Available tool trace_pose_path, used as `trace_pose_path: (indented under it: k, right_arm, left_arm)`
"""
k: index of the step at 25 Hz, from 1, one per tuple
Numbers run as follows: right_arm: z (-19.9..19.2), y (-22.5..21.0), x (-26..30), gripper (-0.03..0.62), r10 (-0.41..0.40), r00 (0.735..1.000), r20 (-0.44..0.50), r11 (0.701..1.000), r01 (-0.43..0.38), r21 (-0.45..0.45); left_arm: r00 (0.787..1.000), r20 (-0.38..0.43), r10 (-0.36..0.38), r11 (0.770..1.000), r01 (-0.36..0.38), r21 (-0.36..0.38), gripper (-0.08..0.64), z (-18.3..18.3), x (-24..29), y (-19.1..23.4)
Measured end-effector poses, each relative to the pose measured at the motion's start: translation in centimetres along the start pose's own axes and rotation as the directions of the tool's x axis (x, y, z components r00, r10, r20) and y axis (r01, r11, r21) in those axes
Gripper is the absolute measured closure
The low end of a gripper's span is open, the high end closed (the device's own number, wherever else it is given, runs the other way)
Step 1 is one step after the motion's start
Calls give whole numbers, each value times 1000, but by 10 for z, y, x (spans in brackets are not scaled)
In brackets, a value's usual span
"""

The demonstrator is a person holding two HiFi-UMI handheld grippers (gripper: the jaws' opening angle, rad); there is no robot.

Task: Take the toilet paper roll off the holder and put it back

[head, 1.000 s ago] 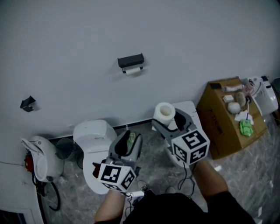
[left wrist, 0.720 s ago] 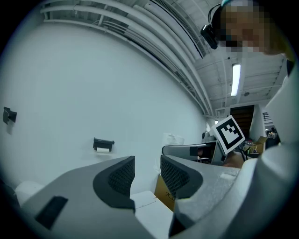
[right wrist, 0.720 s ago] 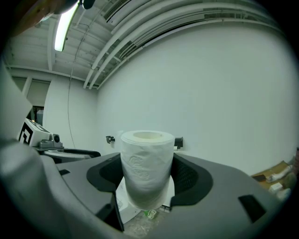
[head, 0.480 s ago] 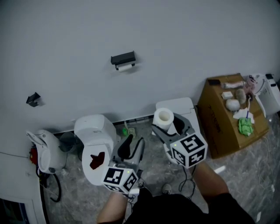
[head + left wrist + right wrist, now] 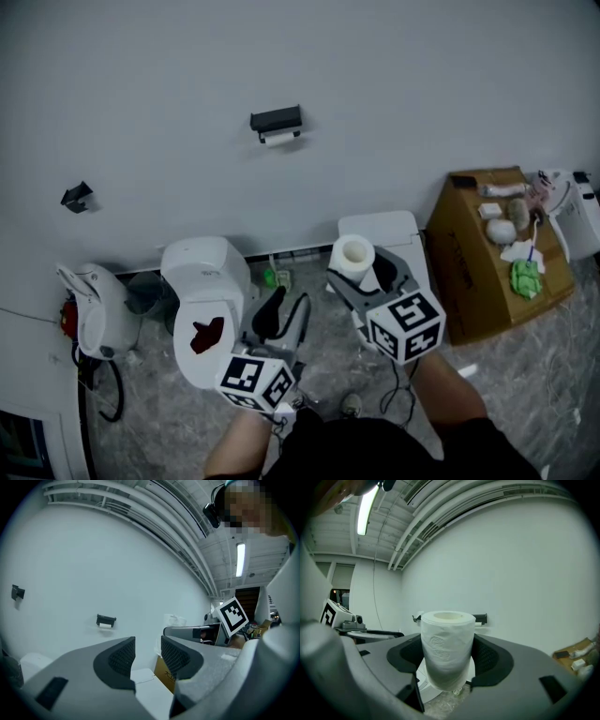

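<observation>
right hand-held gripper level, gripping toilet paper roll; left hand-held gripper ajar, empty

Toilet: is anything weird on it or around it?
Yes. A dark red patch sits on the toilet lid, a stain or a scrap, I cannot tell which. Green litter lies on the floor beside it. The roll is off the holder, clamped in the right hand-held gripper.

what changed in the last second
Both grippers drifted slightly down the head view; the left gripper now uncovers more of the toilet lid. Nothing was taken or let go: the right gripper stays clamped on the toilet paper roll, the left stays open and empty.
</observation>
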State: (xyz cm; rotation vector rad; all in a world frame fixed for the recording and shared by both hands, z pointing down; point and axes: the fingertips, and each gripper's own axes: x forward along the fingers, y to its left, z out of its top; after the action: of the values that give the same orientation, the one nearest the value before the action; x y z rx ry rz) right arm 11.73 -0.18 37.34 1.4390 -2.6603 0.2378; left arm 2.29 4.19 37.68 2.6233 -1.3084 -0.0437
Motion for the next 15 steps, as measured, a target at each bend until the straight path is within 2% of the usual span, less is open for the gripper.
trace_pose_path:
  k: [15]
  right_arm:
    - [1, 13, -33, 296, -3, 1000, 27, 1000, 3, -5]
  left_arm:
    - [1000, 23, -7, 999, 7, 35, 400, 4, -24, -26]
